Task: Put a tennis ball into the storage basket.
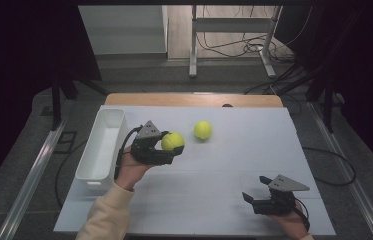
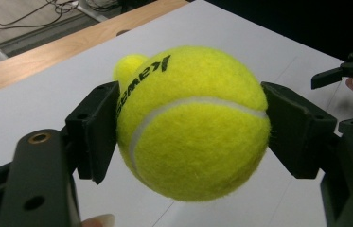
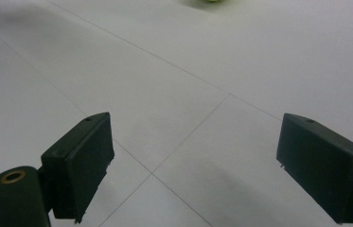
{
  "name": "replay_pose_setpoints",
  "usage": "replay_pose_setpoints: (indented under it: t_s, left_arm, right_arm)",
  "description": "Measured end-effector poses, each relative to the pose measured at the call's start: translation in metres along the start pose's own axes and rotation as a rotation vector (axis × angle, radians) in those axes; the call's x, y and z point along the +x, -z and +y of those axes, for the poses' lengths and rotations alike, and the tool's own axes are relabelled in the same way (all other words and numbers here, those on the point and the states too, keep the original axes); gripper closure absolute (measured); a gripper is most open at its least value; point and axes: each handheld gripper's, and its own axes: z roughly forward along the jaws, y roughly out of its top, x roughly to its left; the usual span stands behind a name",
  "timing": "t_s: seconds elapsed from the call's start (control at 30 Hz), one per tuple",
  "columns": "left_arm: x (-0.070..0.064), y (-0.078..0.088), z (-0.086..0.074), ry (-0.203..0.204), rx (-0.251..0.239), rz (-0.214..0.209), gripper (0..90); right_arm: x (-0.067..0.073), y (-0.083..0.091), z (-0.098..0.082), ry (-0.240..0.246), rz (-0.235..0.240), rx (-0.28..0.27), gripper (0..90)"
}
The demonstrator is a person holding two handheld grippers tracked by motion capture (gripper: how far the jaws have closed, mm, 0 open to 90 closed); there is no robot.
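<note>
Your left gripper [image 2: 190, 130] is clamping the tennis ball [image 2: 193, 123] between both pads above the table [image 1: 234, 165], while your right gripper [image 1: 255, 196] is gaping with nothing between its pads.

Left tool [image 1: 173, 148]: jaws clamped on a tennis ball [image 1: 173, 141], held above the tabletop [image 1: 234, 200] near its left edge, forearm in a cream sleeve.
Right tool [image 1: 253, 198]: jaws spread wide, nothing between them, low by the tabletop's near right corner.
</note>
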Motion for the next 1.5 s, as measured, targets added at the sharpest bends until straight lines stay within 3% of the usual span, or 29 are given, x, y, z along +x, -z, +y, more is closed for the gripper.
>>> replay_pose_setpoints:
  t_s: [0.67, 1.5]
  left_arm:
    - [0.008, 0.017, 0.002, 0.007, -0.033, 0.020, 25.9]
    - [0.029, 0.035, -0.002, 0.059, -0.066, 0.070, 25.9]
  right_arm:
    - [0.000, 0.000, 0.000, 0.001, 0.000, 0.001, 12.1]
    - [0.001, 0.000, 0.000, 0.004, -0.002, 0.001, 12.1]
